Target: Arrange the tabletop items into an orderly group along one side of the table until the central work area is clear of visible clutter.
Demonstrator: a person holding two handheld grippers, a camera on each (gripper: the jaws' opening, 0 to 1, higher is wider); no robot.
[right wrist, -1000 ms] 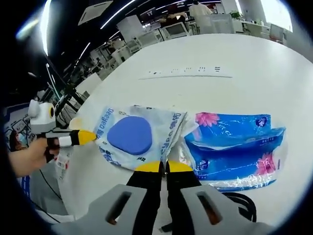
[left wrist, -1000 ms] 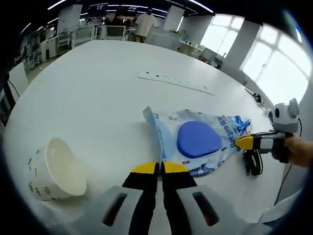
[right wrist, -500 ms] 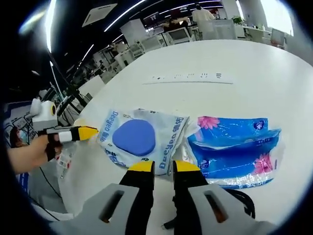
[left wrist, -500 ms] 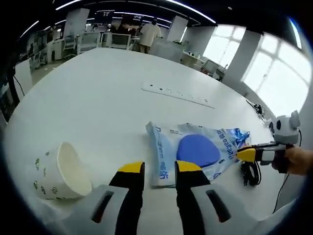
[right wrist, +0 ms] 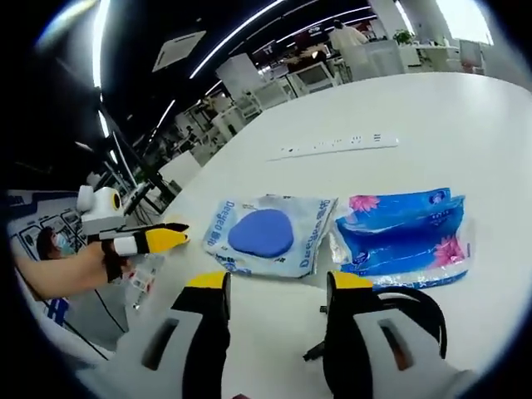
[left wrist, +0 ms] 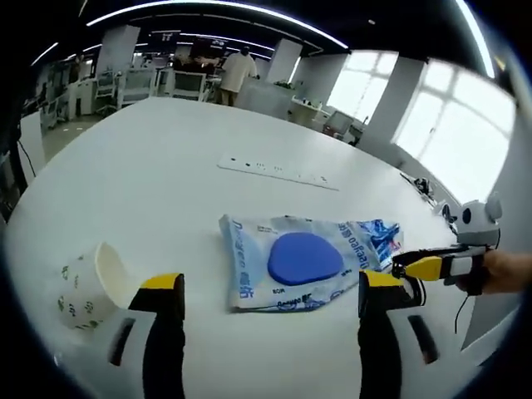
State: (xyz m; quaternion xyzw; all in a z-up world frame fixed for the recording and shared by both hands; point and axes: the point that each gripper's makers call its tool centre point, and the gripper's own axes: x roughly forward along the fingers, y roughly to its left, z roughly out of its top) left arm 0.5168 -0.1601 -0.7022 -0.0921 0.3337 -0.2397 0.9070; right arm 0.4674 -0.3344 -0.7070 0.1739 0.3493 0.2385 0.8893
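On the broad white worktop (left wrist: 150,158) lies a flat pale-blue plastic packet with a dark blue oval patch (left wrist: 303,262), printed side up. In the left gripper view the left gripper (left wrist: 266,291) has its yellow-tipped black jaws spread wide apart and holds nothing; the packet lies on the worktop between and just beyond the tips. To the left of that packet a white paper cup with green print (left wrist: 91,287) lies tipped on its side, mouth facing right, close to the left jaw. A long white power strip (left wrist: 277,173) lies farther off across the worktop, well apart from the packet.

In the right gripper view the right gripper (right wrist: 278,283) likewise has its jaws open wide and empty. The same packet (right wrist: 266,234) lies just beyond them, and touching its right edge is a bright blue plastic tissue pack with pink flowers (right wrist: 403,241). A coiled black cable (right wrist: 411,312) lies near the right jaw, in front of the tissue pack. The power strip (right wrist: 337,147) sits beyond both packs. The left gripper (right wrist: 145,241) enters from the left, held in a person's hand (right wrist: 79,270).
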